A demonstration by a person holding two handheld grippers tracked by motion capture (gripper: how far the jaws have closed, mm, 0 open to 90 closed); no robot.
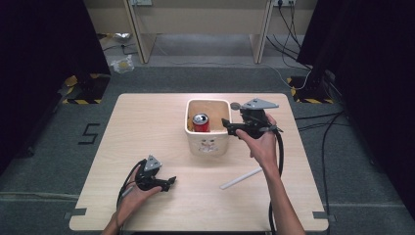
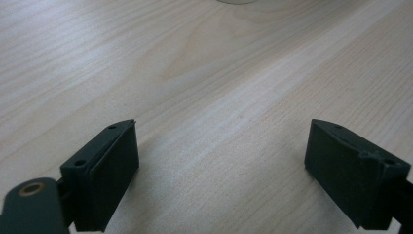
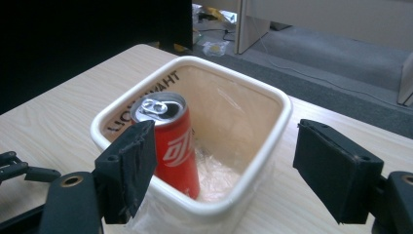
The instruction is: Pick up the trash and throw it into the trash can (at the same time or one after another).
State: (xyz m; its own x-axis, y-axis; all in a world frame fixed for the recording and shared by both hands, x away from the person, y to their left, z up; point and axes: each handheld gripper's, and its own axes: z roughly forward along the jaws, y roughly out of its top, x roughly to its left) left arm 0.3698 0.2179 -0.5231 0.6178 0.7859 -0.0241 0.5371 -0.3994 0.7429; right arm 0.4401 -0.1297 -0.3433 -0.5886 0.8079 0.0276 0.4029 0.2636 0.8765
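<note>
Right tool wide open, empty, beside can

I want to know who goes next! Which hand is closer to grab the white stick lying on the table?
Probably the right. The stick lies just below the right hand. The left tongs rest farther off, though also open.

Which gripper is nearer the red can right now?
Right. The right gripper hangs open beside the tub that holds the red can, just off its rim. The left gripper rests open on the table's near left part, well short of the tub.
</note>
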